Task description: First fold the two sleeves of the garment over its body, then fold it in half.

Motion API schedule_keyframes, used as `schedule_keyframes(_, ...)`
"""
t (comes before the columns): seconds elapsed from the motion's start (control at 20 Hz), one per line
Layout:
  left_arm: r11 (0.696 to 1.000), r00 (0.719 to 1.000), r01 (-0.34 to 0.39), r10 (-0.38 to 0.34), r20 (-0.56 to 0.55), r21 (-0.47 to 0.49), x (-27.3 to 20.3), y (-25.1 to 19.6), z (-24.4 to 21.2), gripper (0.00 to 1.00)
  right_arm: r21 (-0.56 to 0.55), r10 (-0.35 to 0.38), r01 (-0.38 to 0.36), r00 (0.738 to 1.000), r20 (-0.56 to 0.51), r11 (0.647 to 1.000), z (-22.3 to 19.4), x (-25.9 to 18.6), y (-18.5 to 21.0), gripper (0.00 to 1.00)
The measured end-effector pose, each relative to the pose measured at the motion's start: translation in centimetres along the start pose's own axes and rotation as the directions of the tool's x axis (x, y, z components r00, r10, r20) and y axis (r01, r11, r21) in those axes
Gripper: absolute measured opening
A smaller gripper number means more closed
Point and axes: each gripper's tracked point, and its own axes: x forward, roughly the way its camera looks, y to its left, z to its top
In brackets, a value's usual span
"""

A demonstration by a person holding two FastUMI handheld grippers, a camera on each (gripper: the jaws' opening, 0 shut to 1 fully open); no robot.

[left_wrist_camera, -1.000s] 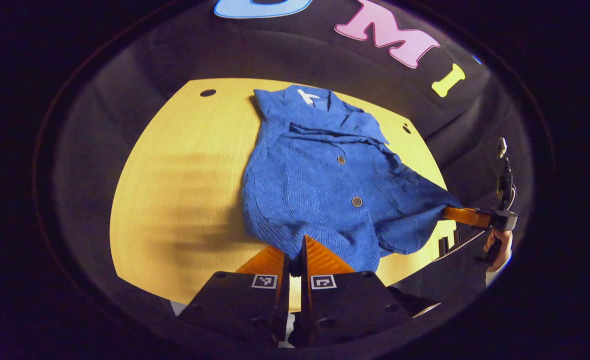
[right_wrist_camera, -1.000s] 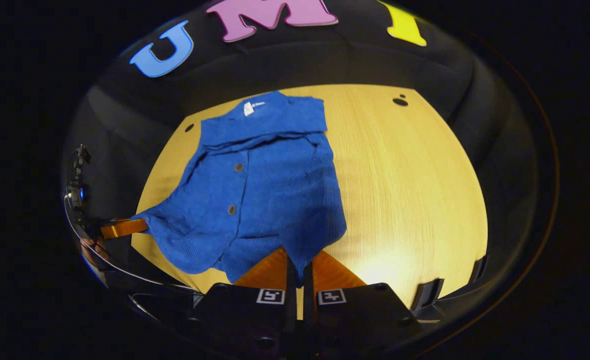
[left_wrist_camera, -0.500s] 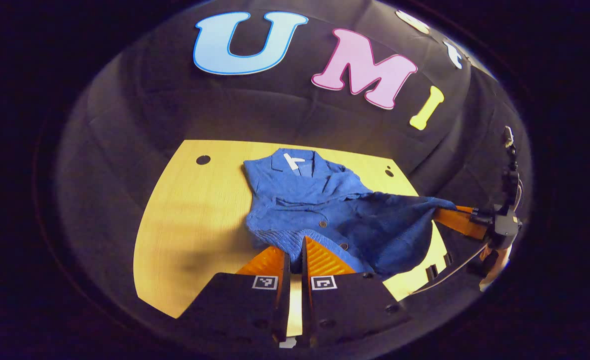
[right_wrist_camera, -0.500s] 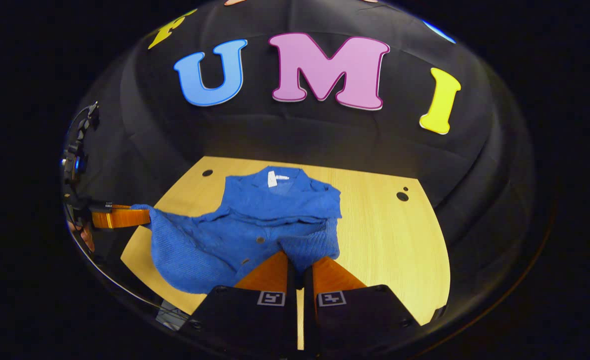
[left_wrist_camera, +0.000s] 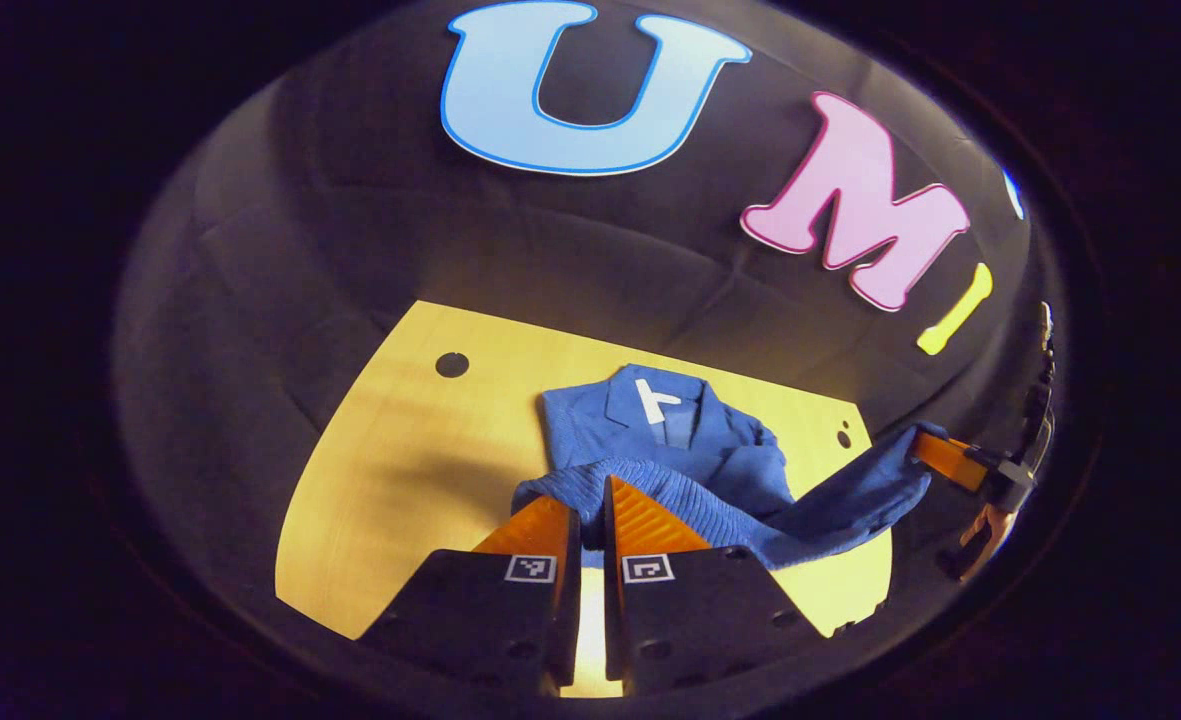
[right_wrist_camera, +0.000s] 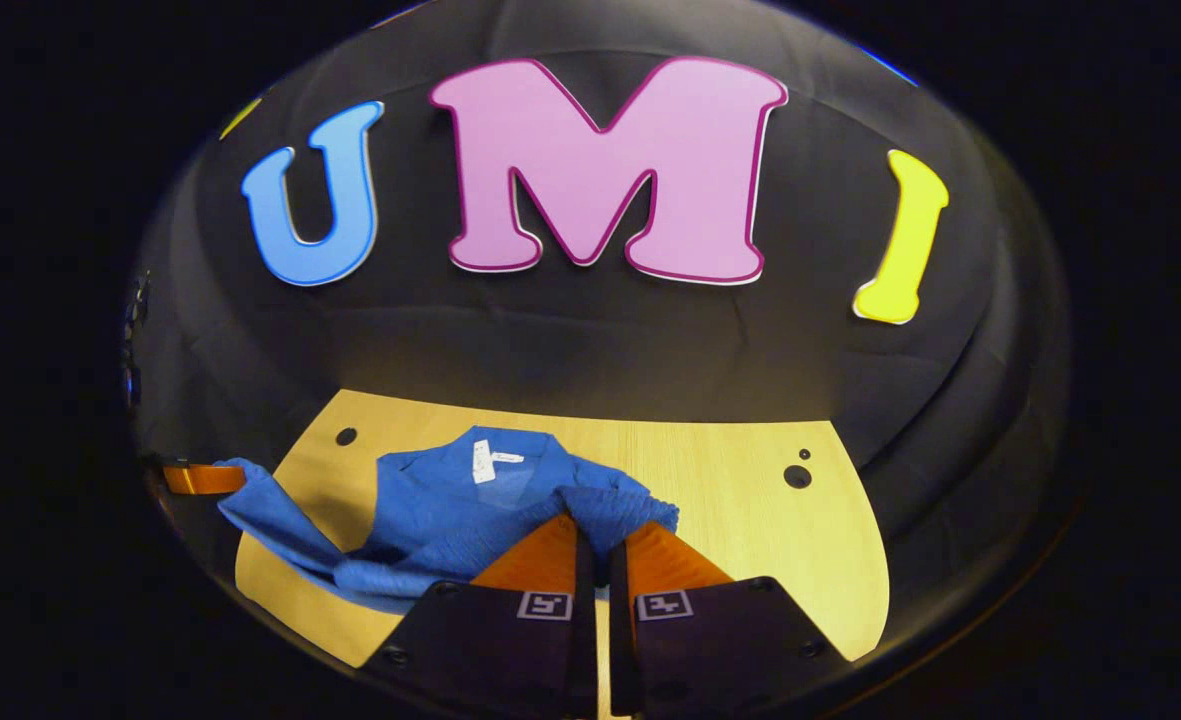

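step: fold in half | left tongs (left_wrist_camera: 590, 510) and right tongs (right_wrist_camera: 600, 545) each clenched on hem of garment (right_wrist_camera: 450, 500), lifted above desk (right_wrist_camera: 750, 560), collar toward far edge | next: judged, lay hem onto collar, release

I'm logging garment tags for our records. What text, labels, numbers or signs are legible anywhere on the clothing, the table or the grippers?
White neck label inside the collar of the blue cardigan: printing too small and blurred to read.
Square black-and-white marker tags on the right gripper and left gripper: coded patterns, no words or numbers.
Wooden table: no writing, just round holes.
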Motion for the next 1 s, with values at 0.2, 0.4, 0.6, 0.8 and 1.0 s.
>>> schedule_keyframes(0.2, 0.996, 0.995, -0.082, 0.080, -0.057, -0.038, 8.3, 1.5, 3.6, 0.08, -0.031, -0.023, 0.021, 0.997, -0.076, 0.999, -1.7, 9.7, -1.7, 0.09)
schedule_keyframes(0.4, 0.992, 0.985, -0.112, 0.103, -0.140, -0.059, 15.5, 2.2, 3.2, 0.07, -0.080, -0.021, 0.010, 0.991, -0.135, 0.997, -4.7, 16.7, -2.1, 0.08)
schedule_keyframes(0.6, 0.990, 0.983, -0.126, 0.116, -0.146, -0.060, 17.6, 2.3, 3.6, 0.08, -0.010, 0.011, -0.013, 0.990, -0.139, 1.000, -5.5, 21.2, -1.9, 0.08)
schedule_keyframes(0.8, 0.976, 0.979, -0.206, 0.205, -0.020, -0.069, 16.2, 1.5, 4.9, 0.43, 0.004, -0.038, 0.039, 0.994, -0.099, 0.999, -5.1, 22.9, -3.7, 0.37)
schedule_keyframes(1.0, 0.982, 0.978, -0.183, 0.188, 0.090, -0.053, 13.9, -0.9, 7.0, 0.70, 0.003, -0.008, 0.008, 0.997, -0.082, 1.000, -4.9, 22.7, -2.6, 0.88)
